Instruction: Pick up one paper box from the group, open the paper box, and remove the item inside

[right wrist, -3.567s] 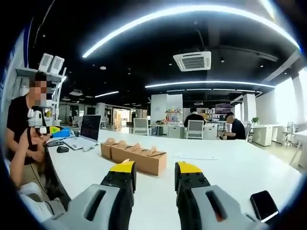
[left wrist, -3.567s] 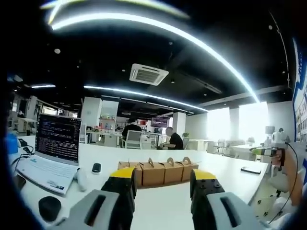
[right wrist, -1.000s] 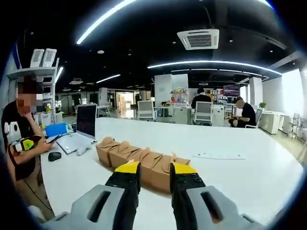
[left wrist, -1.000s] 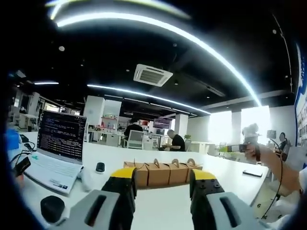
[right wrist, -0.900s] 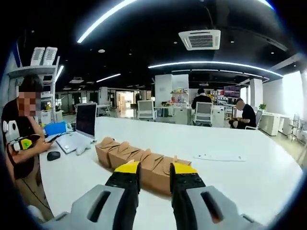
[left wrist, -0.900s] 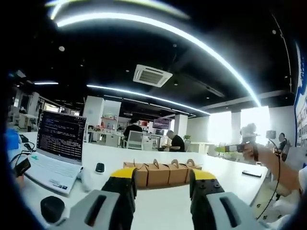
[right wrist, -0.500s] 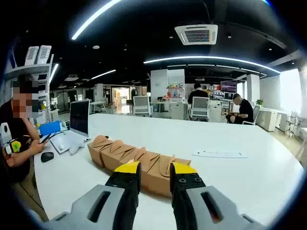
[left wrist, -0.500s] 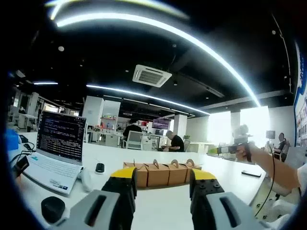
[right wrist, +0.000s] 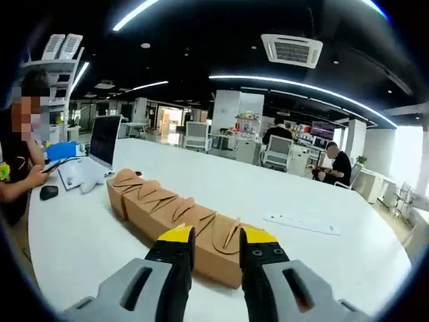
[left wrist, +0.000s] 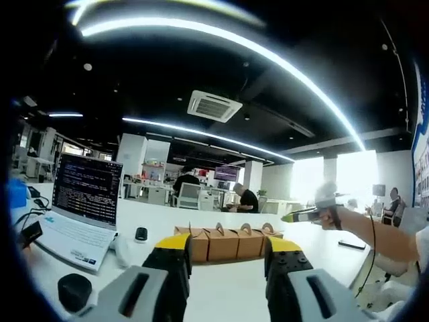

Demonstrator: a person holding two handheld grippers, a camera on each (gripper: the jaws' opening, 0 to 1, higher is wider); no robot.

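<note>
Right gripper view: right gripper open over nearest paper box.

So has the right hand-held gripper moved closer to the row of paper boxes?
Yes. The right hand-held gripper has advanced toward the row of paper boxes, its jaws now framing the nearest box's top; the laptop sits farther left.

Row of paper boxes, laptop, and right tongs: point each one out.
row of paper boxes (right wrist: pixel 175 215), right gripper view, on the creased tops mid-row.
laptop (left wrist: pixel 82 192), left gripper view, on its lit screen.
right tongs (right wrist: pixel 212 236), right gripper view, midway between the yellow tips.
</note>
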